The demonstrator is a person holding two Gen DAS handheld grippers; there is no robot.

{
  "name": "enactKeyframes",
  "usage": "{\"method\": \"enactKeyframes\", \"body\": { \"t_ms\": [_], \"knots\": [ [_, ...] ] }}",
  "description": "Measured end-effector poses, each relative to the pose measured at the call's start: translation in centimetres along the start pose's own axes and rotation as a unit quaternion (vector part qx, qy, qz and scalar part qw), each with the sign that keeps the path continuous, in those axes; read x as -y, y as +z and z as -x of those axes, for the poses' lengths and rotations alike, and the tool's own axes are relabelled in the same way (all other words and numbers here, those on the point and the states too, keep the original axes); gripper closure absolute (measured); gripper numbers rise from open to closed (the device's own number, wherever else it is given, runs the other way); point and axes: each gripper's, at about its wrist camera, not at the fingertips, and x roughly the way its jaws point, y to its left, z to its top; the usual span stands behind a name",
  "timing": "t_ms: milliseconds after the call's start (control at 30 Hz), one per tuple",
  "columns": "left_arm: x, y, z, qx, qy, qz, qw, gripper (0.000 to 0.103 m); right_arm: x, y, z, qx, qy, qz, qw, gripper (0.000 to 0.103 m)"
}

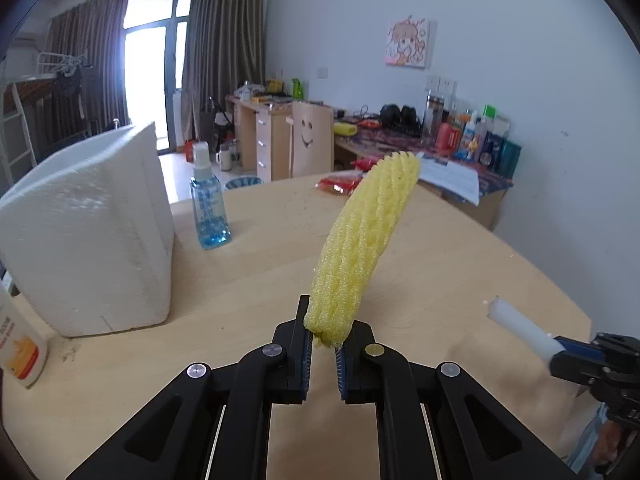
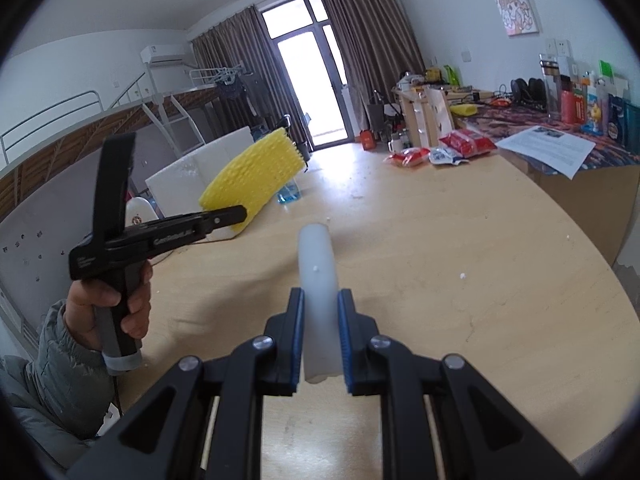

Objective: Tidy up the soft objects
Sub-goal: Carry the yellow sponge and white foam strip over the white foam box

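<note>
Holding item one, a yellow foam net sleeve (image 1: 362,248), by its near end in my left gripper (image 1: 323,350): jaws pinched narrow on it, the foam crushed between the pads. Long axis runs straight out from the jaws, up and away over the bench (image 1: 440,272), far end free in the air, nothing touching it.

Item two, a white foam tube (image 2: 319,280), is clamped in my right gripper (image 2: 321,344): jaws narrow, pressing its sides, long axis also pointing forward and clear of the bench.

Relation that counts: the white foam box (image 1: 92,232) stands on the bench to the left of the sleeve, near my left gripper and well apart from my right. I judge it the likely receptacle, so the left goes first.

Pose: both grippers tilted somewhat downward, raised off the bench; my left hand (image 2: 108,304) wraps the grip, grey sleeve at the wrist.

Nearby: blue spray bottle (image 1: 209,204) just beside the box.
</note>
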Motion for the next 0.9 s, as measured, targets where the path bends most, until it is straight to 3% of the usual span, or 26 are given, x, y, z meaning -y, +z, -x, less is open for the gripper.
{"method": "enactKeyframes", "body": {
  "t_ms": [300, 900],
  "knots": [
    [-1.0, -0.5, 4.8, 0.038, 0.009, 0.003, 0.9992, 0.092, -2.1, 0.7, 0.7, 0.019, 0.006, 0.013, 1.0, 0.084],
    [-4.6, -2.9, 14.5, 0.095, 0.073, 0.022, 0.9926, 0.092, -9.1, 2.2, 1.7, 0.061, 0.056, 0.064, 0.994, 0.084]
  ]
}}
